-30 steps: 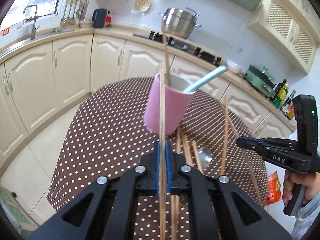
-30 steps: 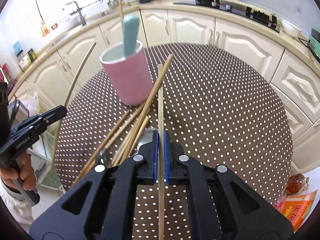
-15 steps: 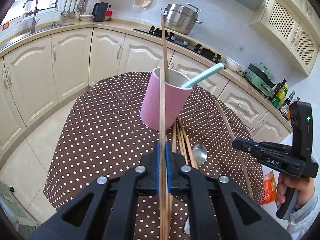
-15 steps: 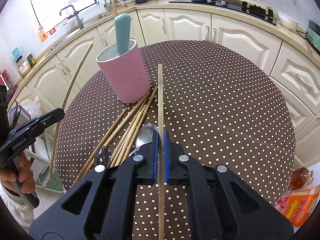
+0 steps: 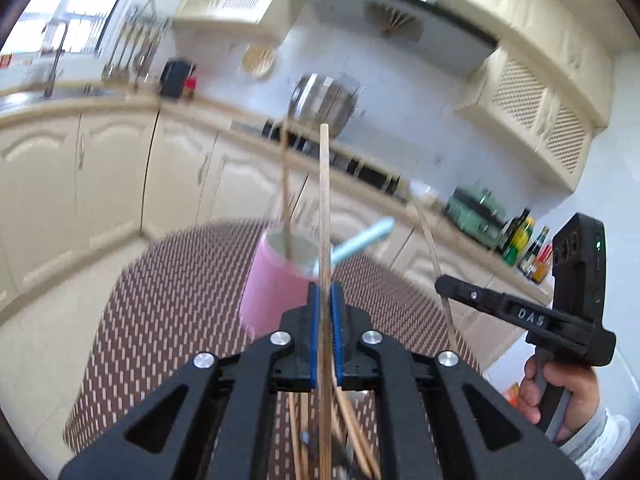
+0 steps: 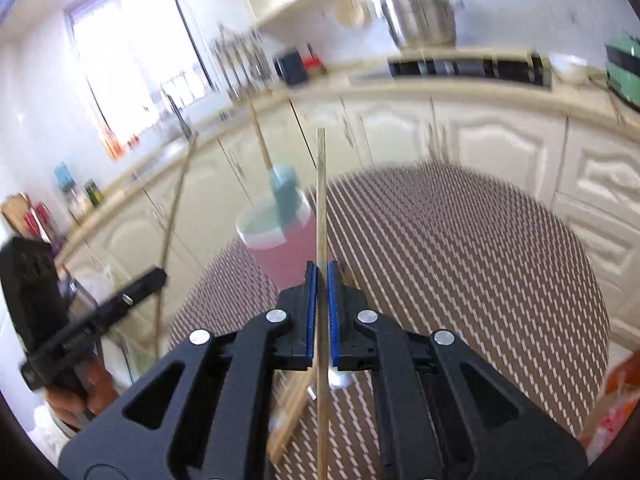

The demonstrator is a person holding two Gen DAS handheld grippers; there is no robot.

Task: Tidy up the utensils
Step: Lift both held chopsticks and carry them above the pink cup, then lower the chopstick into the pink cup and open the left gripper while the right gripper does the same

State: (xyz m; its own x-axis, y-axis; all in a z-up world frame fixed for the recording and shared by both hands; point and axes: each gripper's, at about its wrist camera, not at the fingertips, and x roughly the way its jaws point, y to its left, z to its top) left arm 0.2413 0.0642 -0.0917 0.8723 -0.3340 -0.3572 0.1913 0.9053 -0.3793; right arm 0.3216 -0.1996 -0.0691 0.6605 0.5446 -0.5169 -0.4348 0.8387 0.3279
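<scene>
Both hand-held grippers (image 5: 324,308) (image 6: 322,292) seemingly clamped

Both tongs have lifted and tipped upward (the views now blur): the left tongs (image 5: 325,308) and right tongs (image 6: 322,298) each carry a chopstick (image 5: 324,208) higher, and the pink cup (image 5: 276,284) sits lower, near frame centre.
</scene>
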